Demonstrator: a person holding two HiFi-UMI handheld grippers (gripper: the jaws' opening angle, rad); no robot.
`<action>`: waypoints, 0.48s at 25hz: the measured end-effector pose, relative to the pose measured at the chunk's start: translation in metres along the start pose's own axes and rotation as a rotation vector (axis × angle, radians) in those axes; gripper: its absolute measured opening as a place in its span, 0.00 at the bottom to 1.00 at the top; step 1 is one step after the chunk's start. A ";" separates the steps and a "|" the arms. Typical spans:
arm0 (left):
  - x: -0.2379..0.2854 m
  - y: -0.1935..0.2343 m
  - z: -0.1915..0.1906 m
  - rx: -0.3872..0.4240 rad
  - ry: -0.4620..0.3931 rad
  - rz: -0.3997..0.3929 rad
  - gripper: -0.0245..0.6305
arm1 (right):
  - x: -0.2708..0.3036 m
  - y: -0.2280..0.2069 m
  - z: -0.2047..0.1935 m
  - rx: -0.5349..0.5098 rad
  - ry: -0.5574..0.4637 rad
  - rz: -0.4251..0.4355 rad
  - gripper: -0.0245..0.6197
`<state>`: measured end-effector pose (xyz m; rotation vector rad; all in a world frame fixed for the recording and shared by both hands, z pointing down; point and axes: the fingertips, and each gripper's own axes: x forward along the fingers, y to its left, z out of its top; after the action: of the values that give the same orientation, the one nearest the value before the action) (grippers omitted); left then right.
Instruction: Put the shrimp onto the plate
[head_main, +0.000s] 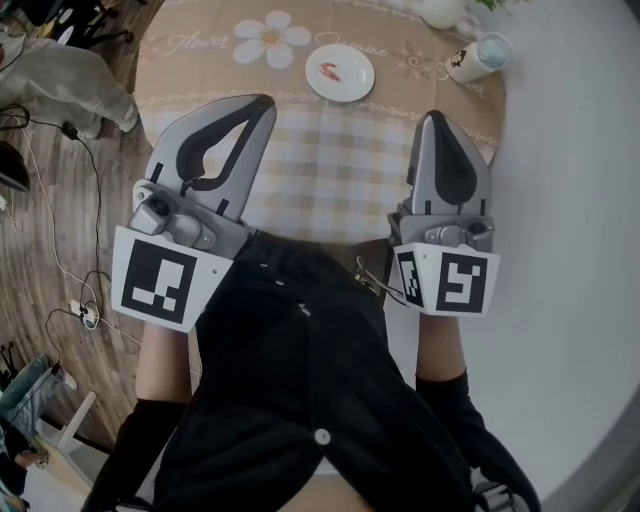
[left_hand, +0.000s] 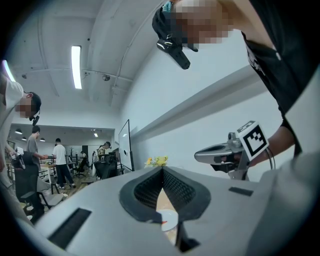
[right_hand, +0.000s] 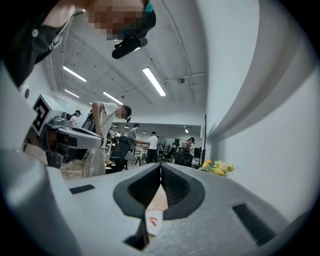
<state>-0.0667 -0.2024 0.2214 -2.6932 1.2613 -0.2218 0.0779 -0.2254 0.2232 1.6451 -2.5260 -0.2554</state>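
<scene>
A small white plate (head_main: 340, 73) sits at the far side of the beige tablecloth, and the orange shrimp (head_main: 330, 70) lies on it. Both grippers hover over the near table edge, well short of the plate. My left gripper (head_main: 264, 103) is shut with nothing in it, and my right gripper (head_main: 434, 117) is shut and empty too. In the left gripper view the closed left gripper (left_hand: 162, 169) shows the plate (left_hand: 168, 218) through the gap below the tips. The right gripper (right_hand: 161, 165) frames the plate (right_hand: 156, 215) and shrimp (right_hand: 152, 221) the same way.
A cup (head_main: 476, 57) lies tipped at the table's far right, with a white vase (head_main: 443, 12) behind it. A white wall runs along the right. Cables (head_main: 78, 150) trail over the wooden floor at left. People stand in the room's background (left_hand: 59, 160).
</scene>
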 end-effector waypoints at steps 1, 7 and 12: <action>0.000 0.000 0.000 0.000 0.000 0.000 0.04 | 0.000 0.000 0.000 0.000 0.000 0.001 0.04; -0.001 0.000 0.000 0.001 0.003 0.002 0.04 | 0.001 0.002 0.000 0.000 0.002 0.005 0.04; -0.002 0.001 0.000 -0.002 0.000 0.009 0.04 | 0.002 0.004 0.000 0.000 0.003 0.012 0.04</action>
<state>-0.0689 -0.2019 0.2207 -2.6881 1.2743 -0.2201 0.0736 -0.2260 0.2240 1.6284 -2.5326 -0.2517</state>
